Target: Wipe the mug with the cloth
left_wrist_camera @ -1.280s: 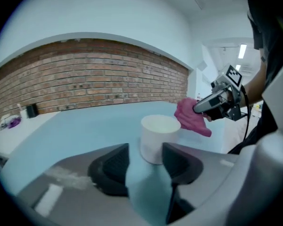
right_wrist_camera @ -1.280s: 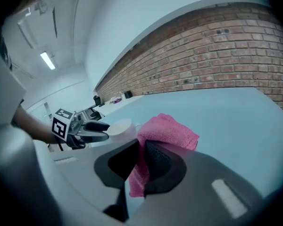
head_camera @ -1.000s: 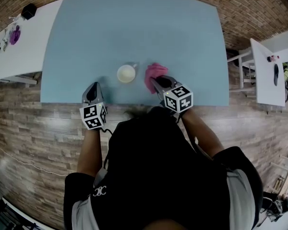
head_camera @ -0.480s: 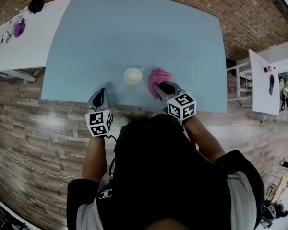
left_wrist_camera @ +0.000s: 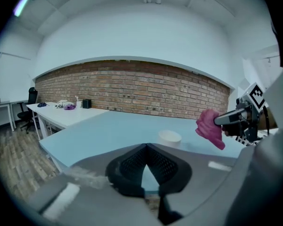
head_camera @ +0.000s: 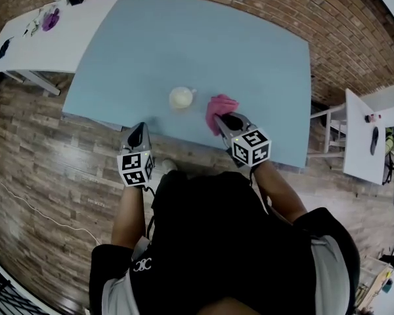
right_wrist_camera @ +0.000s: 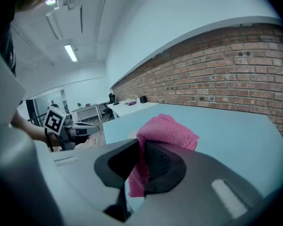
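A cream mug point(head_camera: 182, 97) stands on the blue table point(head_camera: 203, 38) near its front edge; the left gripper view shows the mug point(left_wrist_camera: 170, 137) ahead and a little right. A pink cloth point(head_camera: 220, 107) hangs bunched in my right gripper point(head_camera: 224, 121), which is shut on it just right of the mug. In the right gripper view the cloth point(right_wrist_camera: 166, 134) sticks up between the jaws of the right gripper point(right_wrist_camera: 142, 160). My left gripper point(head_camera: 137, 134) is shut and empty, over the table's front edge, left of and nearer than the mug. The left gripper point(left_wrist_camera: 145, 149) holds nothing.
A white desk point(head_camera: 36, 41) with small items stands left of the blue table. Another white table point(head_camera: 368, 140) is at the right, with a stool beside it. The floor is wood plank and a brick wall point(left_wrist_camera: 137, 91) runs behind the table.
Both grippers have risen a little. The left gripper has moved forward toward the table edge. The cloth has come up with the right gripper.
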Demonstrator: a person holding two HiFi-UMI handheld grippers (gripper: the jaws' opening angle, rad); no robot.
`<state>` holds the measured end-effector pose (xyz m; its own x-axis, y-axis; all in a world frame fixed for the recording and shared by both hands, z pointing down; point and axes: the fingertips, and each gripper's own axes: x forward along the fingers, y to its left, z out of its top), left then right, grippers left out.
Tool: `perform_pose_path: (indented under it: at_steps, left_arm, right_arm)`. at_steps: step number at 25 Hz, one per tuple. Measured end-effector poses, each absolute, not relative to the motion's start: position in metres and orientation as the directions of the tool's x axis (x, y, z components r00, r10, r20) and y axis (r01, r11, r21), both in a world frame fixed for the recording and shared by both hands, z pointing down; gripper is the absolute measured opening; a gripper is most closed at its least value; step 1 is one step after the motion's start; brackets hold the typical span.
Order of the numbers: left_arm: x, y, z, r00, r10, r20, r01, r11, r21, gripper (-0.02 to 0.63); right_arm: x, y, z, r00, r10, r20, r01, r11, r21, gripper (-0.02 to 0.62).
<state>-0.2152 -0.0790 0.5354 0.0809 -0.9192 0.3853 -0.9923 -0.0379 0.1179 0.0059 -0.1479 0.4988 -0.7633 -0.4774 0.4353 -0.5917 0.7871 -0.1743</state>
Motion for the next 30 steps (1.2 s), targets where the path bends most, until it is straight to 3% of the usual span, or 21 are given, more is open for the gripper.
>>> perform_pose_path:
  at_steps: [19, 30]
  left_arm:
    - [-0.029, 0.022, 0.53, -0.136, -0.907, 0.398, -0.987, 0.158, 0.022, 0.006]
    - [-0.032, 0.058, 0.507, -0.203, -0.902, 0.382, -0.973, 0.228, 0.021, 0.006]
  right_arm:
    - [0.137, -0.085, 0.498, -0.89, -0.337, 0.308, -0.41, 0.886, -0.215, 0.046]
    - [0.135, -0.074, 0.493, -0.893, -0.337, 0.297, -0.409, 0.884, -0.227, 0.046]
